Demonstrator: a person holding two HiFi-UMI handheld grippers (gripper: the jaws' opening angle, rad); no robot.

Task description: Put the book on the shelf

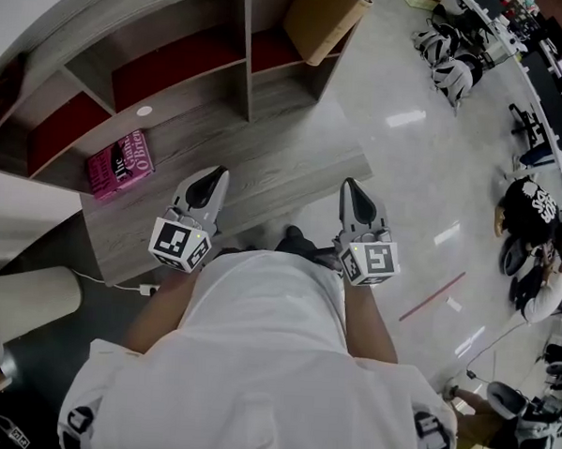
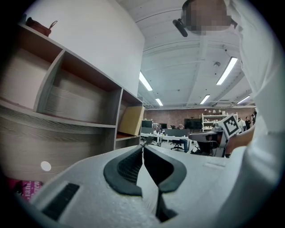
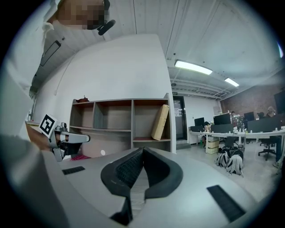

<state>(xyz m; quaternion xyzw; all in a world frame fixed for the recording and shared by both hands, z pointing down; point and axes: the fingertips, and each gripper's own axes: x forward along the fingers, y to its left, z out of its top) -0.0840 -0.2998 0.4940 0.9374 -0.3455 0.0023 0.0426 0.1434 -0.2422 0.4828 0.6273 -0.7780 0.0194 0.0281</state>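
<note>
A: where's the pink book with white lettering [image 1: 121,164]?
B: flat on the grey wood-grain shelf unit's [image 1: 275,167] low ledge. left gripper [image 1: 215,178] and right gripper [image 1: 351,190] both pinched together, nothing in them.

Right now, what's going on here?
A person stands facing a wooden shelf with a tool in each hand. The left tool and right tool are both shut and hold nothing, pointing toward the shelf's low ledge. The pink book lies flat on that ledge, off to the left of the left tool and not touched by it. A cardboard box leans in the right compartment. The book is not yet picked up.
</note>
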